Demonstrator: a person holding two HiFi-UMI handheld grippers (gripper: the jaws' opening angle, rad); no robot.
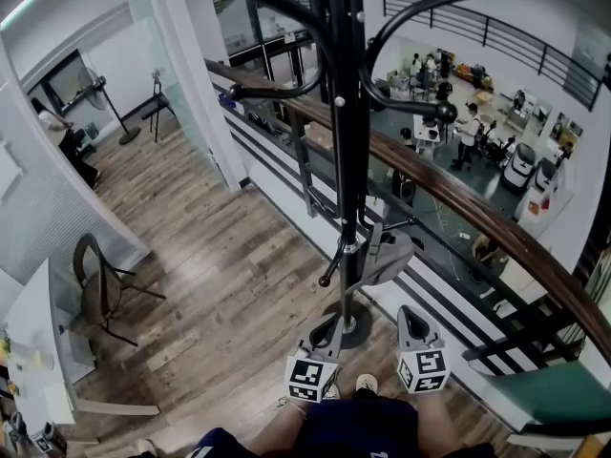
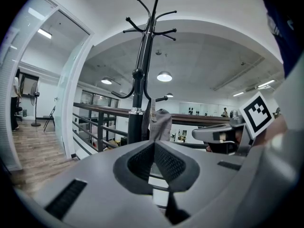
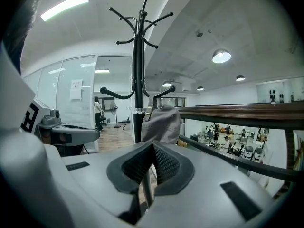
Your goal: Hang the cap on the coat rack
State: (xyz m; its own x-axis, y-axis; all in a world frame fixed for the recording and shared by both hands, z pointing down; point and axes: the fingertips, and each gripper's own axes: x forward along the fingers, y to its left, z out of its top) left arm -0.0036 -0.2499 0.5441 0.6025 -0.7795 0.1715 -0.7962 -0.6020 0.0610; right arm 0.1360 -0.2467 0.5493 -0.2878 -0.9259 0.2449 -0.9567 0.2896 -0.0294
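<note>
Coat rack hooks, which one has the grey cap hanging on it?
The lowest curved hook right of the pole in the right gripper view carries the cap; its left twin and the upper hooks are bare.

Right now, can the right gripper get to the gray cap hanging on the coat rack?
Probably yes. The cap hangs on the coat rack straight ahead of the right gripper, with nothing between them. Its jaws are shut and empty, so they would have to open first.
</note>
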